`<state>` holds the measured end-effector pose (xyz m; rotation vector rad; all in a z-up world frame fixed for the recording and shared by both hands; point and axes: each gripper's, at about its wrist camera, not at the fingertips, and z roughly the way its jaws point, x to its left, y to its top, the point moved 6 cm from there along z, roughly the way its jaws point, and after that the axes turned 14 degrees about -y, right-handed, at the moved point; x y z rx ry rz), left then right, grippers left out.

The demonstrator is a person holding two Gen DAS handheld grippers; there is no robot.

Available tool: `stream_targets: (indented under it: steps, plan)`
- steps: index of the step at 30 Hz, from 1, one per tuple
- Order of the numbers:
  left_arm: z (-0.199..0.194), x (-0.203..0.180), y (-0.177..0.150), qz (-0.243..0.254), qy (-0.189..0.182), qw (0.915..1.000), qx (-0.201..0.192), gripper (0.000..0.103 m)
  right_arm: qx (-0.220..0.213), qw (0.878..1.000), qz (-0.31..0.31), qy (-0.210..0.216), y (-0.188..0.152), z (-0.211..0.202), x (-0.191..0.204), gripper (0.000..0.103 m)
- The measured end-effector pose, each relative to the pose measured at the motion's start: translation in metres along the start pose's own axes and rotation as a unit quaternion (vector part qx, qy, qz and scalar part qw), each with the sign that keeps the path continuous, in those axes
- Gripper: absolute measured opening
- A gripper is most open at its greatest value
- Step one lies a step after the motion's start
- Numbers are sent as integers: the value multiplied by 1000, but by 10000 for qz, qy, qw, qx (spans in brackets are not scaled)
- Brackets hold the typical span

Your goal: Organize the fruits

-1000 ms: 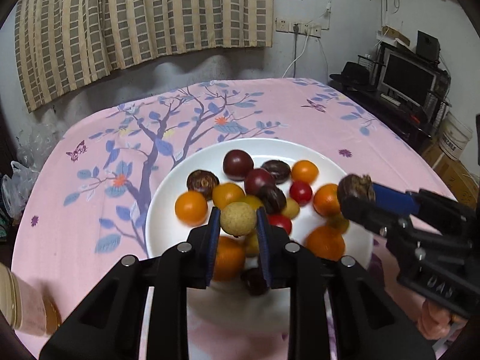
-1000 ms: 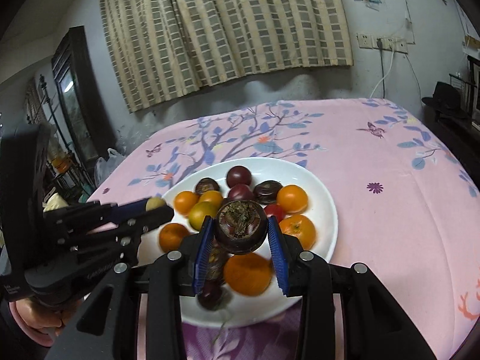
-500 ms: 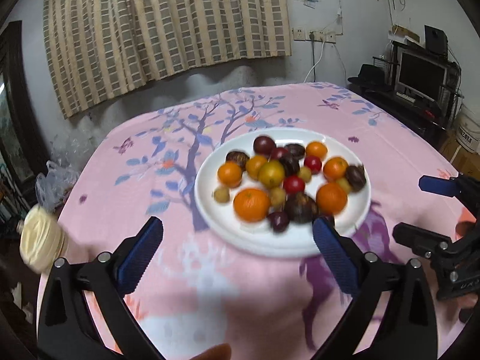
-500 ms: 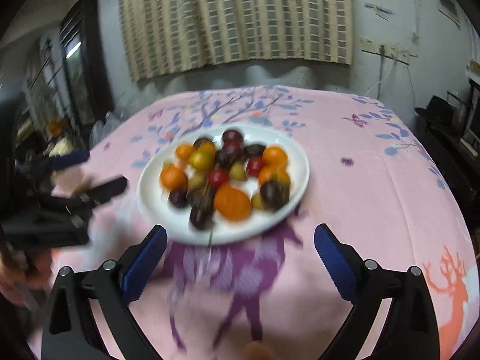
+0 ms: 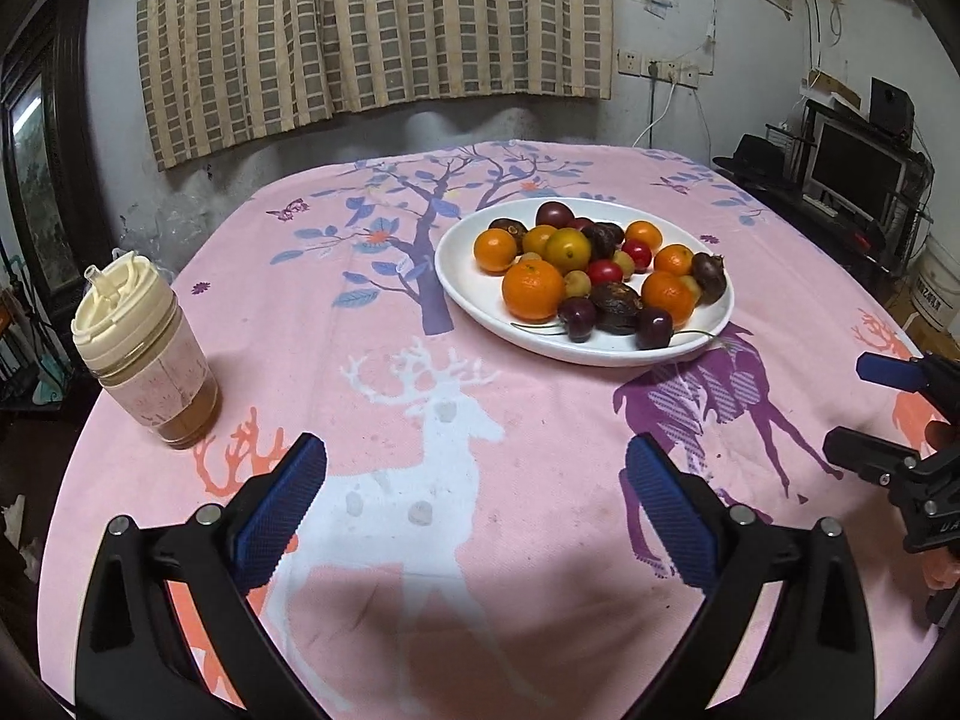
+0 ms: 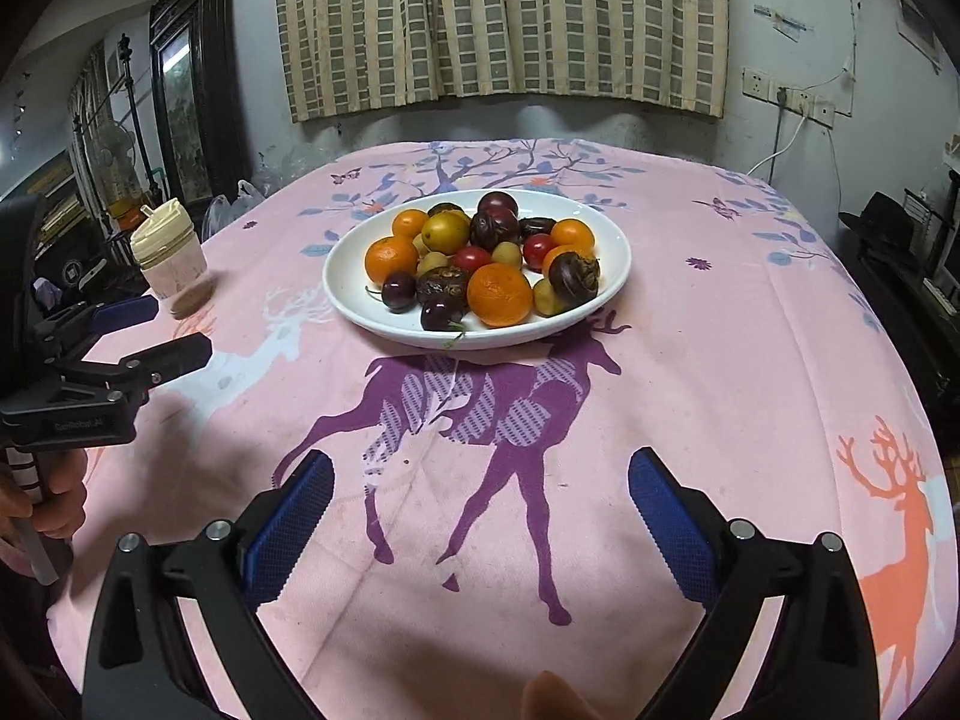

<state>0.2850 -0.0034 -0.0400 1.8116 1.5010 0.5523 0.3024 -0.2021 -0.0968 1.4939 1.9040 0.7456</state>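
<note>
Hovering: both grippers' fingers [image 5: 282,516] wide, empty | plate [image 5: 468,294] ahead | jar [image 5: 147,354] left

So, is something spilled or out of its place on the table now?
Nothing stands out. All fruits lie on the white plate, none on the pink tablecloth. The lidded jar stands upright near the table's edge.

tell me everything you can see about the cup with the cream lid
The cup stands upright on the pink tablecloth near the table's edge, apart from the white plate of fruit. Its clear, plastic-looking body shows a pale pinkish upper part and a brown band at the bottom. A ridged cream lid with a small raised spout caps it. Nothing but the cloth touches it.
</note>
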Motion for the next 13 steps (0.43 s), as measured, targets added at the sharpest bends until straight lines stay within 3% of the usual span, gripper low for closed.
stream_targets:
  steps: [13]
  plan:
    - [-3, -5, -1, 138, 268, 9994, -179, 98, 92, 9997, -171, -170, -5, 6, 6, 99]
